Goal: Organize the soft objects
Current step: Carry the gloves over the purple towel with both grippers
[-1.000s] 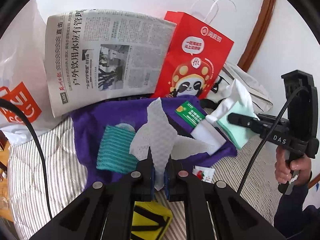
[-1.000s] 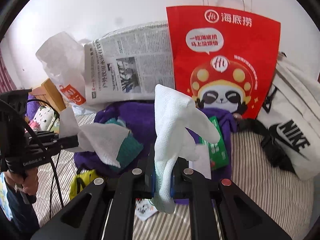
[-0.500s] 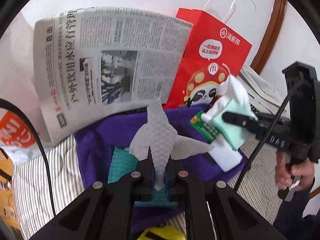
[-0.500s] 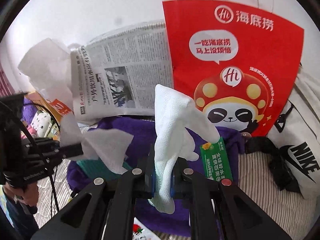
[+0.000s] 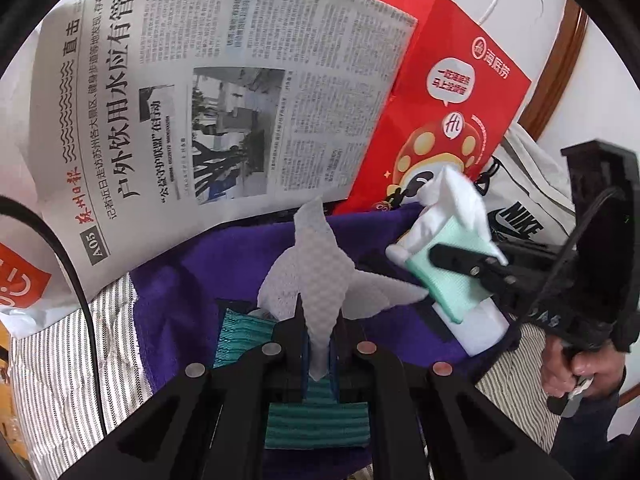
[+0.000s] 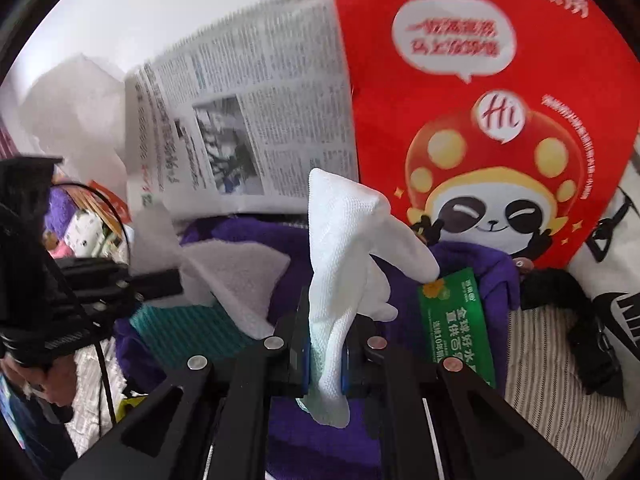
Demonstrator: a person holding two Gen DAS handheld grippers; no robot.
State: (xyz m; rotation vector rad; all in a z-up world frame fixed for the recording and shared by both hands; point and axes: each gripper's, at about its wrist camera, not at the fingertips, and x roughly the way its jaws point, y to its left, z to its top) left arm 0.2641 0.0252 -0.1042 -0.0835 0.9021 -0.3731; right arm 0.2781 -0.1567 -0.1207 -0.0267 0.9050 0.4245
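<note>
Striped bedding (image 5: 80, 344) runs under a purple towel (image 5: 192, 280), with a white wall behind. Against that wall lean a Chinese newspaper (image 5: 208, 104) at 11 o'clock in the left wrist view and a red panda-print paper bag (image 6: 500, 120) at 1 o'clock in the right wrist view. A white Nike bag (image 5: 528, 200) lies at 3 o'clock beside the red bag.

Left gripper (image 5: 320, 354) is clamped on a white embossed tissue (image 5: 316, 280), which stands up from between its fingers and fans out to both sides, held above the towel. Below it on the towel lies a teal ribbed cloth (image 5: 248, 332).

Right gripper (image 6: 325, 360) is closed on a white woven cloth (image 6: 344, 248), its loose top flopping toward 2 o'clock; in the left wrist view a mint-green layer (image 5: 452, 280) shows against this cloth. A green-labelled tissue pack (image 6: 456, 328) rests on the towel at 4 o'clock from the right gripper. The two held pieces hang near each other over the towel, not touching.
</note>
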